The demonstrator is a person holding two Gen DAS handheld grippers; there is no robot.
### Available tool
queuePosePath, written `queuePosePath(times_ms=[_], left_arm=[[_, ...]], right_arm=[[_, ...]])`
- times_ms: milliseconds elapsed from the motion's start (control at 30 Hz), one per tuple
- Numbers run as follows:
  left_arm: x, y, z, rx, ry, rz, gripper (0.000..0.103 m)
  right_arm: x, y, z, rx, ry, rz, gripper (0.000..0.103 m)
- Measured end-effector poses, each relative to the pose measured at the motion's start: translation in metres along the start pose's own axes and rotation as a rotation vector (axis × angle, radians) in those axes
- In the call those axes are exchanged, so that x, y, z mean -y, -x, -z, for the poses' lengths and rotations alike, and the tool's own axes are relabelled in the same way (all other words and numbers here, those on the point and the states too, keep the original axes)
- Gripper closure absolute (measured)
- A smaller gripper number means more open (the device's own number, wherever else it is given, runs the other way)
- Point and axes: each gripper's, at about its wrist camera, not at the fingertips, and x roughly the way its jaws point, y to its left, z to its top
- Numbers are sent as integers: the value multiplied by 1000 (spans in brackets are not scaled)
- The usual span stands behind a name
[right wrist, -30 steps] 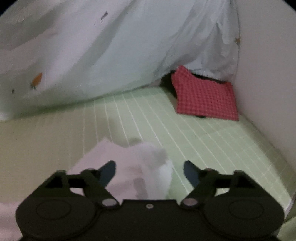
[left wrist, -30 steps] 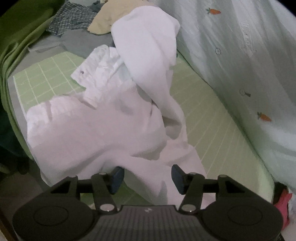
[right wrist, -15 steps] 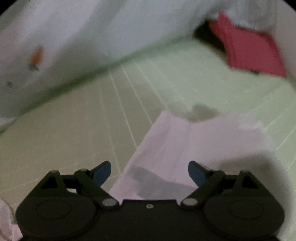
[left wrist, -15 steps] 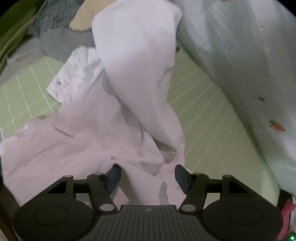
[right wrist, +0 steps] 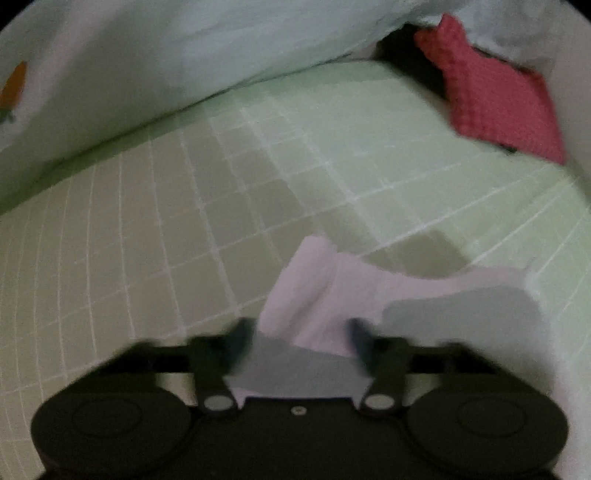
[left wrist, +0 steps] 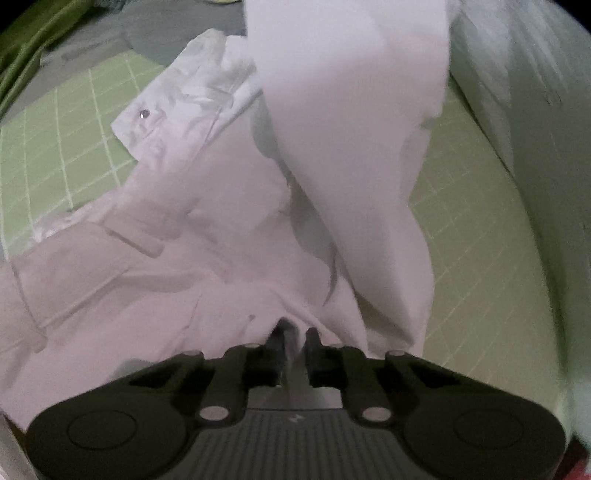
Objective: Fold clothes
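A white shirt (left wrist: 207, 221) lies crumpled on a green checked sheet (left wrist: 66, 147), with one part raised in a tall fold (left wrist: 351, 129) at the upper middle. My left gripper (left wrist: 293, 334) is shut on the shirt's near edge. In the right wrist view a white end of the shirt (right wrist: 354, 284) lies on the sheet between the fingers of my right gripper (right wrist: 301, 334). The right jaws are blurred and stand partly apart around the cloth.
A pale quilt with carrot prints (right wrist: 110, 55) bounds the sheet on the far side. A red checked cloth (right wrist: 498, 96) lies at the right corner. Grey (left wrist: 166, 26) and green fabric (left wrist: 33, 37) lie beyond the shirt in the left wrist view.
My left gripper moved in and shut on the shirt's near edge. My right gripper narrowed around the white end, which now lies between its fingers.
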Motion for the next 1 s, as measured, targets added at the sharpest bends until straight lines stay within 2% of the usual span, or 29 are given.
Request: queuePosePath(times_ms=[33, 67, 100, 267, 400, 567, 633, 700, 767, 833, 933, 1000], left_arm=[[3, 0, -2, 8, -11, 1, 96], [8, 0, -3, 21, -33, 3, 97], [13, 1, -5, 38, -55, 5, 98], [53, 9, -28, 151, -149, 56, 99], [94, 17, -54, 255, -183, 144, 100], [139, 53, -71, 379, -240, 289, 100], [143, 70, -62, 413, -281, 322, 100], [133, 76, -50, 414, -312, 340, 100], [114, 77, -28, 377, -321, 344, 99], [90, 73, -2, 329, -338, 307, 99], [56, 57, 35, 237, -357, 225, 98], [37, 45, 55, 164, -360, 171, 92]], right_arm=[[-1, -1, -4, 1, 22, -23, 74], [-2, -3, -8, 4, 48, -32, 87], [-4, -5, -13, 5, 65, -49, 95], [-3, -9, -42, 59, 12, -85, 100], [-7, 7, -80, 183, -26, -90, 100], [9, 70, -123, 392, -161, -155, 101], [19, 105, -126, 493, -176, -158, 101], [34, 136, -116, 567, -181, -145, 101], [54, 152, -95, 581, -179, -116, 101], [75, 155, -72, 555, -175, -84, 100], [110, 130, -21, 390, -164, -21, 100], [127, 107, 14, 256, -153, 7, 100]])
